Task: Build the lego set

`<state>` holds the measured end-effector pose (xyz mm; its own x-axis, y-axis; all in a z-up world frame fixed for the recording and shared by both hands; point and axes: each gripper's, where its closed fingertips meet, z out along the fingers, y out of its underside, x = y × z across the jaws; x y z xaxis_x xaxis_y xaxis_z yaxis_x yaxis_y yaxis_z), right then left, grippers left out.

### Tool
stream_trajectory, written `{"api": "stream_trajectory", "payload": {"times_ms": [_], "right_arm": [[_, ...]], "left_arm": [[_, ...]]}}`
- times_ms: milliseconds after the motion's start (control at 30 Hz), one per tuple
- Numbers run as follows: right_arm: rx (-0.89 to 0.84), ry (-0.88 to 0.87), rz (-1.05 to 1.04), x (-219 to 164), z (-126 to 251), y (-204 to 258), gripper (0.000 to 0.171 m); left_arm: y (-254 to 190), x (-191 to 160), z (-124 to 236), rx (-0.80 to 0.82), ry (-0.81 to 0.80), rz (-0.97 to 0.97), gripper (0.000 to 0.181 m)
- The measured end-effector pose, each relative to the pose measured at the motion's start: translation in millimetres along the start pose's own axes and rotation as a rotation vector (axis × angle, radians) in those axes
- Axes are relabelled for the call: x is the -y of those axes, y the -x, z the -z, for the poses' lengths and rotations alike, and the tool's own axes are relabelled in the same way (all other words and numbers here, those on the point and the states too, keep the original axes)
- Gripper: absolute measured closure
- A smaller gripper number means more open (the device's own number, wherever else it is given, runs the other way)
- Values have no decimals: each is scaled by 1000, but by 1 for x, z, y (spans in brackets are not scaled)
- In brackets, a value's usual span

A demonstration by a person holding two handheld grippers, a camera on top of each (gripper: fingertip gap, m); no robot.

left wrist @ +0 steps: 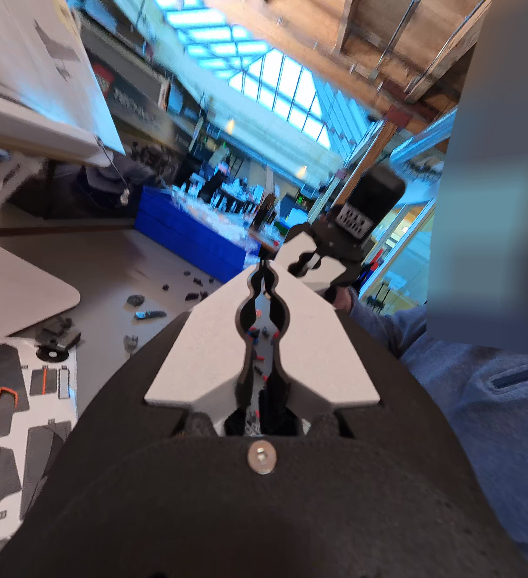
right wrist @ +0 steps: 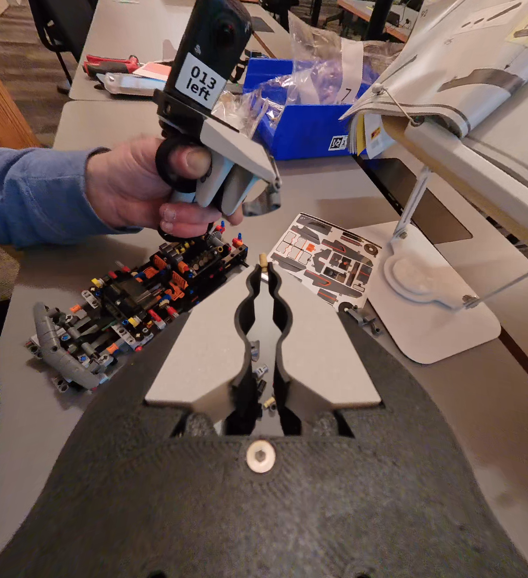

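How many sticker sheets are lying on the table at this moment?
1. The sticker sheet lies flat on the table, between the lego car chassis and the white stand base. The left wrist view shows the same sheet at its lower left. Others may be hidden.

Left wrist view tilted upward, seemingly blurred, right looks down, both share sticker sheet.

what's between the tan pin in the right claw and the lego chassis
Nothing visible lies between the tan pin in the right claw and the lego chassis. The left claw, holding a grey piece, hangs over that end.
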<state>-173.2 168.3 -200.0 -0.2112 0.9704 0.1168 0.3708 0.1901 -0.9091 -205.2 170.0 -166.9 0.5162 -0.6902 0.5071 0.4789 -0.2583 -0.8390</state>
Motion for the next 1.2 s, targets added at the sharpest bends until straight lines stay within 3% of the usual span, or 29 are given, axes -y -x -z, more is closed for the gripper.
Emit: {"api": "stream_trajectory", "payload": {"times_ms": [233,400,533,767,867,1067,1200], "right_arm": [[-35,99,-56,-47,46,7,170],[-70,207,-108,-106,93,32,170],[-87,219,-145,-133,123,51,169],[-49,260,-133,-169,153,72,169],[-11,282,-132,-190,158,81,169],[29,283,-125,-209,162,90,169],[42,295,-96,-214,156,91,170]], "left_arm": [[-10,-60,-34,50,284,4,181],[-30,-125,-67,68,655,-74,181],[-50,-128,-91,105,802,-220,181],[-69,-205,-115,188,873,-77,181],[-68,-228,-121,249,821,-13,181],[-61,-265,-124,350,793,1,181],[-56,-269,-120,405,771,7,181]]}}
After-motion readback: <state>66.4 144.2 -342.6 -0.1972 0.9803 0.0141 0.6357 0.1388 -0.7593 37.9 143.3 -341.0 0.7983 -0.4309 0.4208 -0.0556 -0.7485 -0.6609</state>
